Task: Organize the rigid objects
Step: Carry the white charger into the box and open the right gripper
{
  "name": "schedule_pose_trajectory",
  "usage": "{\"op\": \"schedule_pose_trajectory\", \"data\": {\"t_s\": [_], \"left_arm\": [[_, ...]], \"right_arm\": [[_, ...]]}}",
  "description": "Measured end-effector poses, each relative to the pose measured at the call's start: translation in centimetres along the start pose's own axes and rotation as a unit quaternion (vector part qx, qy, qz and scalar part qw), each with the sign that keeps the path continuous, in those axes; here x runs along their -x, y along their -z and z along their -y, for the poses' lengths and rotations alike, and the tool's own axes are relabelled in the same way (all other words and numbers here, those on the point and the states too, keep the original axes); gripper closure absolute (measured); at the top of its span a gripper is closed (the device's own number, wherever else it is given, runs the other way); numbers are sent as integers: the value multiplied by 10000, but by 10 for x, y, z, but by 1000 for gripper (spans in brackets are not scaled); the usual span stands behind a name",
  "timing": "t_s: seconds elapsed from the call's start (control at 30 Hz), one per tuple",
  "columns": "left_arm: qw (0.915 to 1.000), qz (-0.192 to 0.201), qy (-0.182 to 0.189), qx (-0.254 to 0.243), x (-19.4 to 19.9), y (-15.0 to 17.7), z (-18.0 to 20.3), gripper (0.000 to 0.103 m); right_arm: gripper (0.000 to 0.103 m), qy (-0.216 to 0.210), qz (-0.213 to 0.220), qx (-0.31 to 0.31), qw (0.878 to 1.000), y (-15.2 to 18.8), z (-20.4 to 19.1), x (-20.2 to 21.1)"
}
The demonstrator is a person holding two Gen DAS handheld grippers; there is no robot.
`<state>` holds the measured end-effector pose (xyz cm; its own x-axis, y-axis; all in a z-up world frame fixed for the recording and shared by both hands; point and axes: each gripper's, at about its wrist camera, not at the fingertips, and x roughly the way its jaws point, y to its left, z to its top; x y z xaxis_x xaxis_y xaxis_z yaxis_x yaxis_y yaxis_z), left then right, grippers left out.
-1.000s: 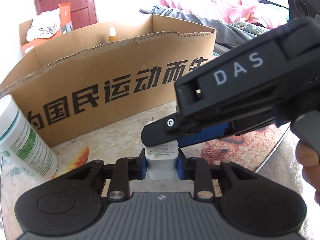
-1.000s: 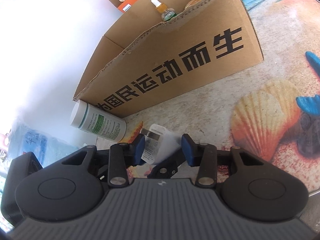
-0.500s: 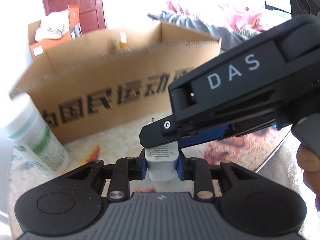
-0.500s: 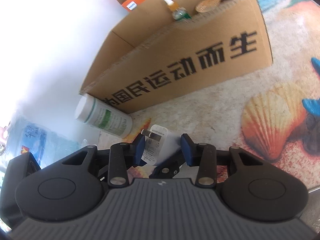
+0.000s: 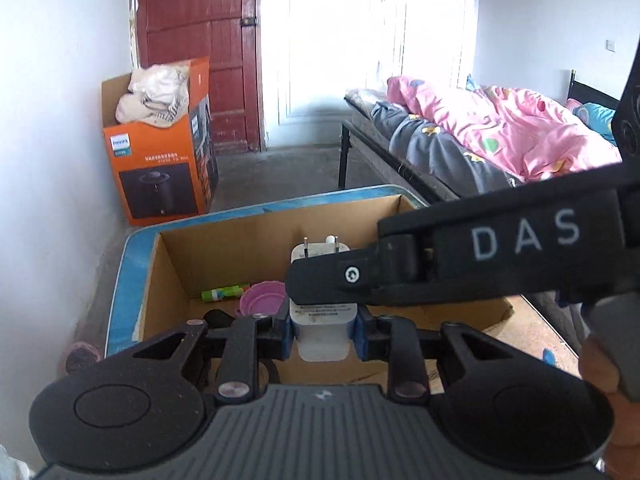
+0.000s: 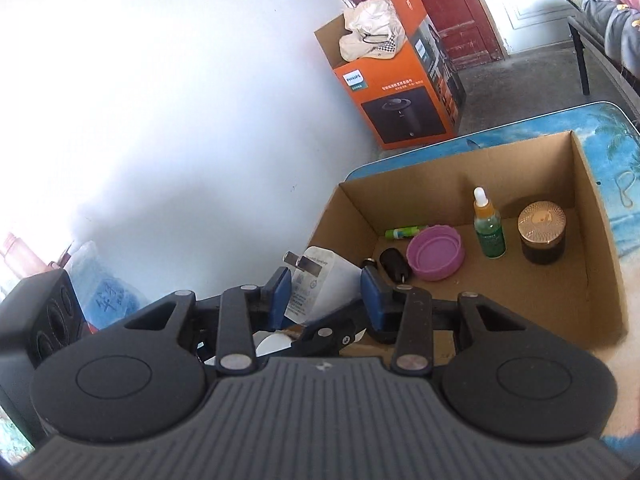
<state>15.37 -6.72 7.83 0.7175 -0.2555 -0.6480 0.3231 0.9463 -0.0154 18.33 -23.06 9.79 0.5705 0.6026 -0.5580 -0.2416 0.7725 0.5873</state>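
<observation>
My left gripper (image 5: 323, 330) is shut on a white plug adapter (image 5: 323, 332), prongs pointing away, held above the open cardboard box (image 5: 168, 280). My right gripper (image 6: 326, 294) lies across the adapter from the right; its blue pads (image 6: 280, 292) bracket the adapter (image 6: 320, 280) on both sides, and whether they press on it is unclear. Its black finger (image 5: 460, 264) crosses the left wrist view. The box (image 6: 596, 248) holds a purple lid (image 6: 435, 253), a dropper bottle (image 6: 489, 228), a brown jar (image 6: 543, 234), a green tube (image 6: 406, 232) and a black object (image 6: 394, 264).
The box sits on a blue-edged table (image 5: 124, 280) with a beach print. An orange Philips carton (image 5: 160, 152) stands on the floor by the wall and red door (image 5: 200, 40). A bed with pink bedding (image 5: 500, 128) lies to the right.
Both grippers have risen with the adapter from table level in front of the box to above its open top. The white bottle on the table has left both views.
</observation>
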Motion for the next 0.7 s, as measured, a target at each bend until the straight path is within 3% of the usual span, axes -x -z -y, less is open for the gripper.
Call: {"op": "schedule_pose_trajectory", "data": {"t_s": [0.17, 0.33, 0.5, 0.7], "left_arm": [[9938, -1009, 190, 431, -67, -16, -17, 74], [9836, -1692, 146, 608, -111, -6, -20, 74], [9740, -2104, 173, 817, -130, -6, -25, 74], [9705, -2238, 226, 872, -140, -2, -21, 69]], "right_arm": [[65, 137, -755, -589, 9953, -31, 46, -54], [65, 261, -1351, -976, 9857, -27, 79, -87], [65, 351, -1664, -1028, 9801, -23, 91, -107], [64, 524, -1868, -1012, 9758, -18, 100, -125]]}}
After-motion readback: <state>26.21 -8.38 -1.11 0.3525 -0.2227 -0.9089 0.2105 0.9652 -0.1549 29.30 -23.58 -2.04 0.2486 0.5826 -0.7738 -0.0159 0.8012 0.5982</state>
